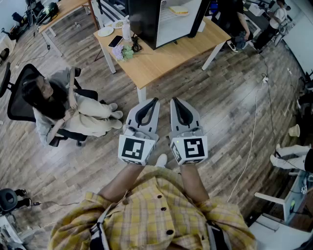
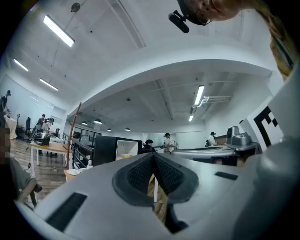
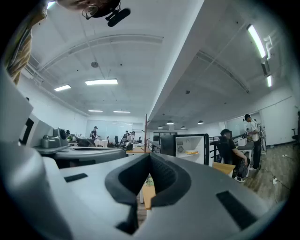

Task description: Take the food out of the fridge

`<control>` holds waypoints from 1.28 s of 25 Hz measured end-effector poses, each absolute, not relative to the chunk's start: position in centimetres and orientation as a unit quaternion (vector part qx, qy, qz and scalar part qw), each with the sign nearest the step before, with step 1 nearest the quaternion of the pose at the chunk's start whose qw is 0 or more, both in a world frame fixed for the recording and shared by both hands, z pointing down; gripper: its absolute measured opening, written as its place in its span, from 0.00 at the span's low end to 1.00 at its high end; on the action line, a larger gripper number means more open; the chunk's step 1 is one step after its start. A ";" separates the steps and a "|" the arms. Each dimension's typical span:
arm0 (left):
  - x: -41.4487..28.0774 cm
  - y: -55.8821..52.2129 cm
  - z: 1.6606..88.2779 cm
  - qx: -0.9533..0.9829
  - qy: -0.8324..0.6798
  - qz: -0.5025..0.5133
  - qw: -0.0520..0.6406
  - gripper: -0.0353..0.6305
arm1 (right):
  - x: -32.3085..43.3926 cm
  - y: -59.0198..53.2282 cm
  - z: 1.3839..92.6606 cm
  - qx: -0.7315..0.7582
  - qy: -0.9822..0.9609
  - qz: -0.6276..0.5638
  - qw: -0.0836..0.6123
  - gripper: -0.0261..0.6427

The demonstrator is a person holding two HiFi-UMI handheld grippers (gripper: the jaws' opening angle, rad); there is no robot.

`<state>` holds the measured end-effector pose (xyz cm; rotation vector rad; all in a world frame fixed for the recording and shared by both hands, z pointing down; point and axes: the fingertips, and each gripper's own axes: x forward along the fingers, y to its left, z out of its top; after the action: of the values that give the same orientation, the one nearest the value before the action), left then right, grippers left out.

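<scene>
Food [image 1: 179,10] lies on a shelf inside the open fridge [image 1: 142,19], and we hold the left gripper [image 1: 155,101] and right gripper [image 1: 174,101] well short of it. Left gripper view: fingers pressed together, empty, fridge ahead. Right gripper view: fingers together on nothing

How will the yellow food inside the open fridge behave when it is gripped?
The food looks flat and pale yellow, perhaps bread or cake, so it is probably soft and could crush. It lies low and wide in the fridge, so it should not roll or tip.
</scene>
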<state>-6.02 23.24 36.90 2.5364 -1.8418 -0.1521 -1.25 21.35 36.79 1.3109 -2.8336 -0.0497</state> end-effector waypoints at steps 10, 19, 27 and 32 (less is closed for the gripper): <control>-4.1 23.5 37.3 0.811 -0.583 -0.042 -0.003 0.06 | 0.1 22.0 37.4 0.416 -0.909 -0.003 0.008 0.05; -2.0 22.8 37.9 0.806 -0.590 -0.040 -0.006 0.06 | 2.2 21.4 37.3 0.402 -0.916 0.000 0.001 0.05; -0.6 22.4 38.5 0.796 -0.604 -0.043 0.001 0.06 | 3.0 21.2 38.9 0.385 -0.923 0.016 0.002 0.05; 1.1 20.3 39.3 0.803 -0.594 -0.044 0.010 0.06 | 4.7 19.2 39.5 0.405 -0.914 0.021 -0.006 0.05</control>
<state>1.09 20.30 39.26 2.5084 -1.8543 -0.1365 4.70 19.25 39.54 1.2765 -2.8827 0.0649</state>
